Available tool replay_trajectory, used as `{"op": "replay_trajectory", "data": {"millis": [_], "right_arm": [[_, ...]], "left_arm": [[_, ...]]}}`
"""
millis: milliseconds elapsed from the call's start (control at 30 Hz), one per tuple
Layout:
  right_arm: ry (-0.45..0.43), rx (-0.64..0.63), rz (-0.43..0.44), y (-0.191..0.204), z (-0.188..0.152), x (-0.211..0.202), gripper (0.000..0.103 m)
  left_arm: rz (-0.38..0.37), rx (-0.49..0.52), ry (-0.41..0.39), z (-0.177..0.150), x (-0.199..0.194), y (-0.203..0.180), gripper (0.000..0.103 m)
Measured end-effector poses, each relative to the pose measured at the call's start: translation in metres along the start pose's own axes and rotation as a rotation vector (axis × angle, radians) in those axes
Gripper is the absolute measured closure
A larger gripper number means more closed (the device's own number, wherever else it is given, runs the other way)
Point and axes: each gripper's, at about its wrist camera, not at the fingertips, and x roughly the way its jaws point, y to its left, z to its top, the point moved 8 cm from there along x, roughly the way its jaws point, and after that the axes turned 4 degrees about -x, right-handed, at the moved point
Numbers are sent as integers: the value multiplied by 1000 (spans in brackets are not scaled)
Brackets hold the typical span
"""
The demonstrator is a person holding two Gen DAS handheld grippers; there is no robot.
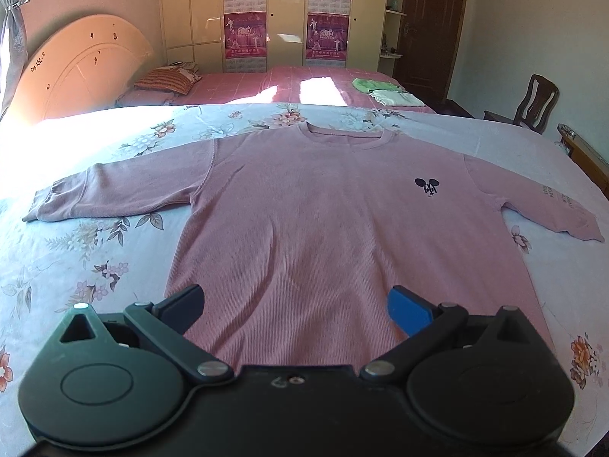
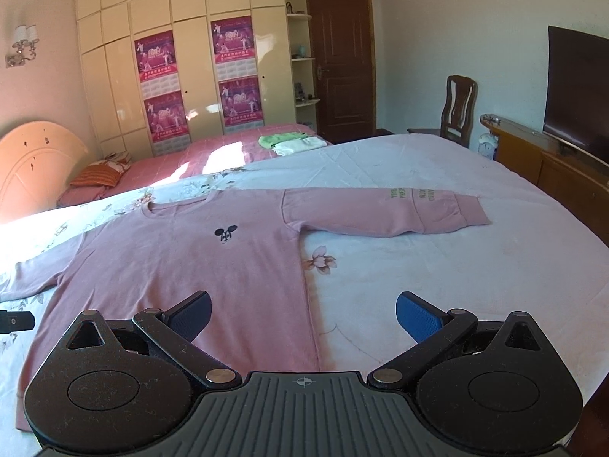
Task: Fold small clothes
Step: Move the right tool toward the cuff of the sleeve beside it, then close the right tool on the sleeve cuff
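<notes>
A pink long-sleeved sweater (image 1: 304,221) lies flat and face up on the floral bedspread (image 1: 95,266), both sleeves spread out, a small black mouse emblem (image 1: 427,186) on its chest. My left gripper (image 1: 297,308) hovers open over the sweater's lower hem, nothing between its fingers. In the right wrist view the same sweater (image 2: 182,266) fills the left half, its right sleeve (image 2: 384,209) stretched out to the right. My right gripper (image 2: 304,318) is open above the sweater's lower right side edge, holding nothing. A bit of the left gripper (image 2: 15,321) shows at the left edge.
A second bed with a pink cover (image 1: 289,83) stands behind, carrying folded green and white clothes (image 1: 384,91) and a striped pillow (image 1: 163,80). A wooden chair (image 2: 456,106), a TV (image 2: 574,95) on a low cabinet and a brown door (image 2: 342,61) are to the right.
</notes>
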Motion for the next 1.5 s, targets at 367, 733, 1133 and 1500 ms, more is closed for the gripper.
{"op": "replay_trajectory", "data": {"millis": [367, 733, 1133, 1500], "right_arm": [[51, 76, -22, -50, 19, 77, 1], [80, 124, -108, -118, 37, 143, 2], [156, 315, -225, -226, 40, 203, 21], [221, 401, -257, -263, 42, 234, 41]], "left_arm": [[72, 13, -4, 34, 67, -16, 2], [110, 2, 23, 54, 120, -35, 9], [148, 17, 62, 66, 153, -50, 11], [161, 17, 90, 75, 173, -51, 13]]}}
